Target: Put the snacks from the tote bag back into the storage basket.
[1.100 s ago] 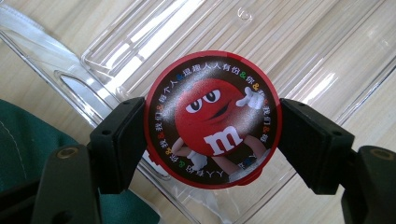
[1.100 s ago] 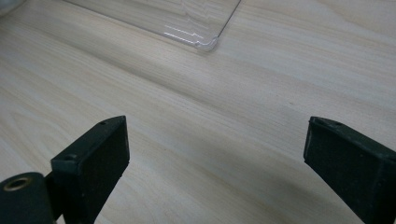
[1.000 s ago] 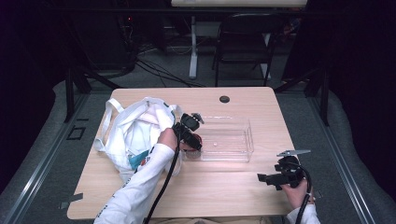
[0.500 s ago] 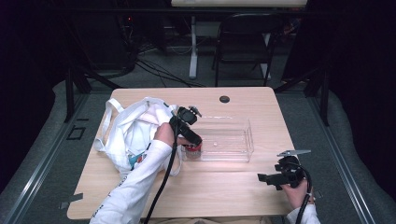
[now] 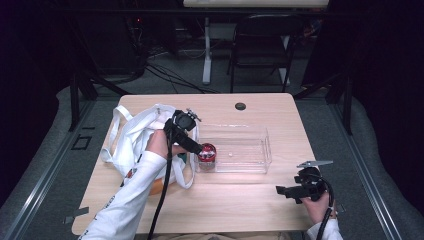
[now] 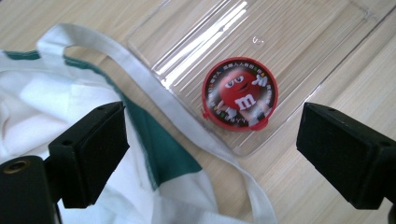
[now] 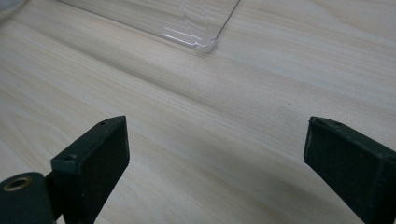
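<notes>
The left gripper (image 6: 212,154) hangs above the round red tin (image 6: 239,99), jaws just spread apart, nothing between them. The tin lies in the clear tray's (image 5: 260,150) left end, centre frame. The right gripper (image 5: 289,190), lower right, gapes empty.

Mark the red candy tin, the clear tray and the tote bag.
red candy tin (image 6: 239,92), left gripper view, middle of its lid.
clear tray (image 5: 260,150), high view, right wall.
tote bag (image 5: 131,136), high view, white cloth body.
</notes>
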Available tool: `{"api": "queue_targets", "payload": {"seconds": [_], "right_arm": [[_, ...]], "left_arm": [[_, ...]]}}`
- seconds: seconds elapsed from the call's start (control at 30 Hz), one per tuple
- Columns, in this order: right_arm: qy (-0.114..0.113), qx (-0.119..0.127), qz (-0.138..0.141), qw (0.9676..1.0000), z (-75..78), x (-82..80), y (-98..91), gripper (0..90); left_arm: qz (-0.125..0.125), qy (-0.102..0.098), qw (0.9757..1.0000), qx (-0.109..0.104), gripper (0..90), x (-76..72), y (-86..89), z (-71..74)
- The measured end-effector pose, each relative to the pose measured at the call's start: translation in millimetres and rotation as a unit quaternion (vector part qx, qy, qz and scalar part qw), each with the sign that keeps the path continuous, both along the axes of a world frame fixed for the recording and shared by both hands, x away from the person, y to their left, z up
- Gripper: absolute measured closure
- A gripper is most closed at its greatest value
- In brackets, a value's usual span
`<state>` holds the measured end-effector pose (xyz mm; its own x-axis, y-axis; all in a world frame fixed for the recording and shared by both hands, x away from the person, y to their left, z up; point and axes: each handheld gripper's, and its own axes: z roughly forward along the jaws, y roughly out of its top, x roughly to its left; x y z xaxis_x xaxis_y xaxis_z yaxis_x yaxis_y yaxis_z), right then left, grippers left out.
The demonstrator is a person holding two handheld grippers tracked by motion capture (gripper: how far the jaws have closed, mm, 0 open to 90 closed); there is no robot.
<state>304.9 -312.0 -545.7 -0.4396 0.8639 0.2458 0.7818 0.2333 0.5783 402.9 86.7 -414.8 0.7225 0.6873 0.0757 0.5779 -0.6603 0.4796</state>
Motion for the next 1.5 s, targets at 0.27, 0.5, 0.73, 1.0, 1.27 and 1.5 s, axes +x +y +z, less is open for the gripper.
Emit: {"api": "queue_targets", "payload": {"seconds": [0.27, 0.5, 0.73, 1.0, 1.27, 1.5], "right_arm": [[0.000, 0.001, -0.001, 1.0000, 0.0, 0.0, -0.1, 6.6], [0.000, 0.002, -0.001, 1.0000, 0.0, 0.0, 0.1, 6.6], [0.000, 0.000, -0.004, 1.0000, 0.1, -0.2, -0.4, 6.6], [0.003, -0.002, 0.001, 1.0000, -0.5, 0.3, 1.1, 6.7], [0.003, -0.003, 0.003, 1.0000, -1.1, 0.2, 1.7, 7.2], [0.002, -0.003, 0.001, 1.0000, -2.6, 0.7, 2.8, 7.2]], "left_arm": [[0.016, -0.032, 0.9993, 0.001, 9.0, -17.9, 30.6, 18.0], [0.037, -0.050, 0.9981, 0.006, 9.0, -39.1, 59.9, 21.3], [0.060, -0.058, 0.9965, 0.010, 9.1, -63.5, 89.5, 11.8], [0.090, -0.051, 0.9944, -0.022, 9.0, -91.7, 120.3, -12.0], [0.112, -0.053, 0.9918, -0.031, 9.0, -118.4, 136.6, -45.7], [0.141, -0.063, 0.9853, -0.073, 8.6, -132.0, 147.1, -72.4]]}}
